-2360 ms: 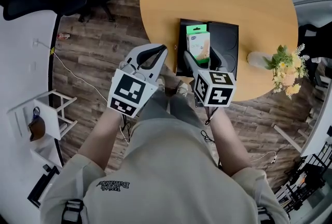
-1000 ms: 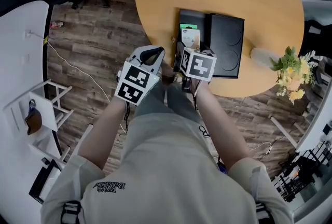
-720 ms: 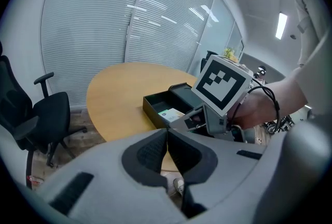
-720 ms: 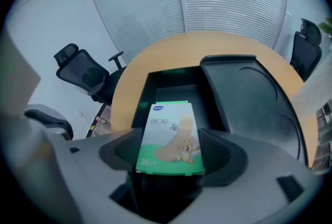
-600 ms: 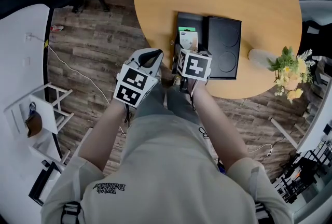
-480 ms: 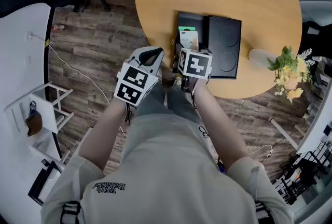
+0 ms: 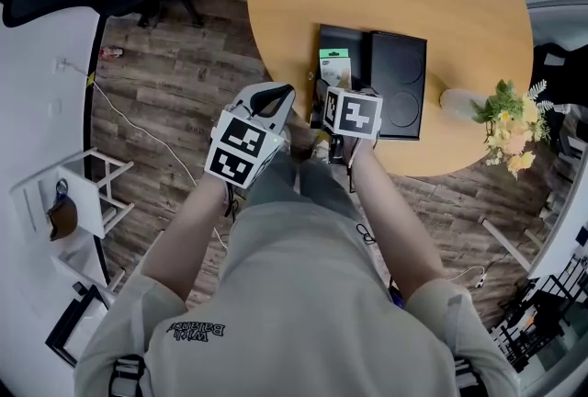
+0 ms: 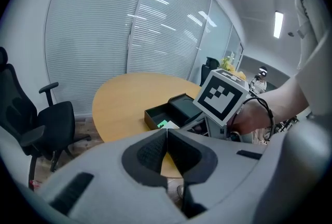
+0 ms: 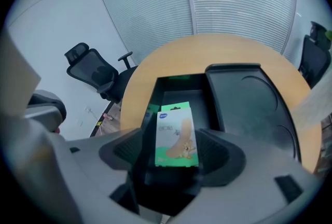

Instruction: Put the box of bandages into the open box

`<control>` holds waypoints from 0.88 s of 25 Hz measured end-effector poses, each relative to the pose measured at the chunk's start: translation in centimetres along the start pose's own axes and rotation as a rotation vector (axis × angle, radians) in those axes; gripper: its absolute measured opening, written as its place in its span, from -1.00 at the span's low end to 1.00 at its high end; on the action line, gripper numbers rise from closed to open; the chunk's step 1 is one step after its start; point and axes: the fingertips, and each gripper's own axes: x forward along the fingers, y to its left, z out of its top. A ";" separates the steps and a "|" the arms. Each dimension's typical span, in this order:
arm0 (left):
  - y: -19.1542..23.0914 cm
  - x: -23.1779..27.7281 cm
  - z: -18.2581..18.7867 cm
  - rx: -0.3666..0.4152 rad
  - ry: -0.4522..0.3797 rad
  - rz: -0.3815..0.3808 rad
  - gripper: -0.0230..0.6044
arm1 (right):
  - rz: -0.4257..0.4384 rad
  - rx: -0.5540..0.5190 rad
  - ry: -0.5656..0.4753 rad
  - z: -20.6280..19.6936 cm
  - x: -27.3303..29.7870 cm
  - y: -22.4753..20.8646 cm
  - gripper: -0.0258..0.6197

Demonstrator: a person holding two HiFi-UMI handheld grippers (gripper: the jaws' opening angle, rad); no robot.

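While left tongs (image 8: 167, 134) press together, right tongs (image 9: 177, 149) pinch bandage box (image 9: 176, 132)

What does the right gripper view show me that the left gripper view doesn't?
Right only: the bandage box clamped in the right gripper, with the open box just beyond it. Left only: the left gripper shut and empty, plus the right gripper's marker cube and the hand holding it. Both: the table and the open box.
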 end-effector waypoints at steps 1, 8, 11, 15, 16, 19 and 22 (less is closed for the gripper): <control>0.0 -0.2 0.3 0.003 -0.009 0.006 -0.85 | 0.002 -0.007 -0.011 0.2 -0.3 0.1 0.09; 0.1 -2.0 3.5 0.041 -0.078 0.045 -0.85 | 0.055 -0.059 -0.149 3.1 -3.9 1.2 0.01; 0.0 -2.9 5.1 0.066 -0.106 0.056 -0.85 | 0.074 -0.073 -0.223 4.9 -5.9 1.2 -0.27; 0.2 -4.6 7.6 0.119 -0.149 0.083 -0.85 | 0.064 -0.116 -0.326 8.0 -8.9 0.8 -0.35; 0.2 -5.1 8.2 0.130 -0.165 0.091 -0.85 | 0.059 -0.122 -0.353 8.7 -9.8 0.7 -0.37; -0.1 -6.6 10.1 0.167 -0.211 0.112 -0.85 | 0.082 -0.096 -0.441 10.3 -13.0 0.7 -0.49; -0.1 -8.1 12.1 0.211 -0.254 0.140 -0.85 | 0.080 -0.105 -0.544 12.0 -16.7 0.9 -0.58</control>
